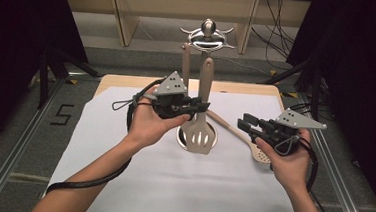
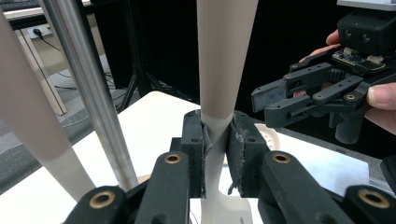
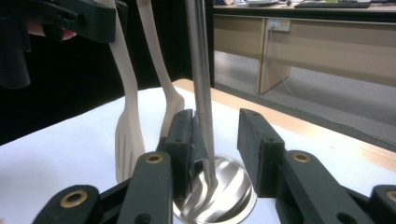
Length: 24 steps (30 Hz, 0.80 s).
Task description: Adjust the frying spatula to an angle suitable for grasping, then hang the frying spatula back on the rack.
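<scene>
A beige slotted spatula [image 1: 200, 135] hangs upright against a metal utensil stand [image 1: 208, 36]. My left gripper [image 1: 202, 107] is shut on the spatula's handle [image 2: 219, 60], which is pinched between the pads just below the neck. A second beige utensil [image 1: 185, 60] hangs behind the pole [image 2: 88, 93]. My right gripper [image 1: 243, 124] is open and empty, held to the right of the stand above a beige slotted spoon [image 1: 260, 153] lying on the sheet. In the right gripper view the pole [image 3: 201, 79] and round base [image 3: 229, 193] stand beyond the parted jaws [image 3: 217, 128].
A white sheet [image 1: 171, 175] covers most of the wooden table [image 1: 122, 80]. Black stands and cables sit at both sides on the floor. Wooden furniture lies behind the table. The right gripper [image 2: 289, 98] shows close by in the left gripper view.
</scene>
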Motion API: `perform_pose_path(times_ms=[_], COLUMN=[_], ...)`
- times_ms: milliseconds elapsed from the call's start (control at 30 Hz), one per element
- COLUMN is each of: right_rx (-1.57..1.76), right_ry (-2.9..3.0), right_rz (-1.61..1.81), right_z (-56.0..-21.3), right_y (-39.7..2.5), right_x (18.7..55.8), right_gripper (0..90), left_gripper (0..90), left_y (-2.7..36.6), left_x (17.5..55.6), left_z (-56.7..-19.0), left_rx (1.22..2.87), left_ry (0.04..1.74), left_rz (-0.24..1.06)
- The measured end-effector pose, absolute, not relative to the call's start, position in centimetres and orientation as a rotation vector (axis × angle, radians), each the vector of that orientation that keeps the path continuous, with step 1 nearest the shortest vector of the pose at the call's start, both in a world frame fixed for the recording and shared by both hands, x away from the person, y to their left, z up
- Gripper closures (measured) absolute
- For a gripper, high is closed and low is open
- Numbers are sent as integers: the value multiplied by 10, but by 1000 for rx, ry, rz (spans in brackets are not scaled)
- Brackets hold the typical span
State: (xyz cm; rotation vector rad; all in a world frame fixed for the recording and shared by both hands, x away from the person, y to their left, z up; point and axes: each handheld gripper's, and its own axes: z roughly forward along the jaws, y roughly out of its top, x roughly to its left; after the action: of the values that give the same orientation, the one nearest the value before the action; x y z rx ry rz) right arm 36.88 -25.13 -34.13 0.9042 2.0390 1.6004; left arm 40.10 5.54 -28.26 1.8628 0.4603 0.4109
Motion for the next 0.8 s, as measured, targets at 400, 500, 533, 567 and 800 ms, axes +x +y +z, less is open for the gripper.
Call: perform_pose_path(times_ms=[400, 500, 533, 567, 800], right_rx=[911, 887, 904, 897, 922], right_ry=[2039, 2032, 2041, 2045, 2057], right_rz=[1592, 1589, 1603, 1606, 1615], right_z=[-341, -340, -340, -340, -341], right_y=[-250, -249, -248, -248, -248], right_x=[369, 369, 368, 368, 369], right_gripper=[668, 668, 668, 668, 667], left_gripper=[772, 772, 772, 772, 772], left_y=[57, 56, 56, 55, 53], left_x=[400, 399, 399, 399, 401], left_z=[-279, -278, -278, -278, -273], left_rx=[1881, 1883, 1880, 1878, 1891], left_ry=[472, 469, 475, 485, 477], left_rz=[412, 417, 415, 411, 449])
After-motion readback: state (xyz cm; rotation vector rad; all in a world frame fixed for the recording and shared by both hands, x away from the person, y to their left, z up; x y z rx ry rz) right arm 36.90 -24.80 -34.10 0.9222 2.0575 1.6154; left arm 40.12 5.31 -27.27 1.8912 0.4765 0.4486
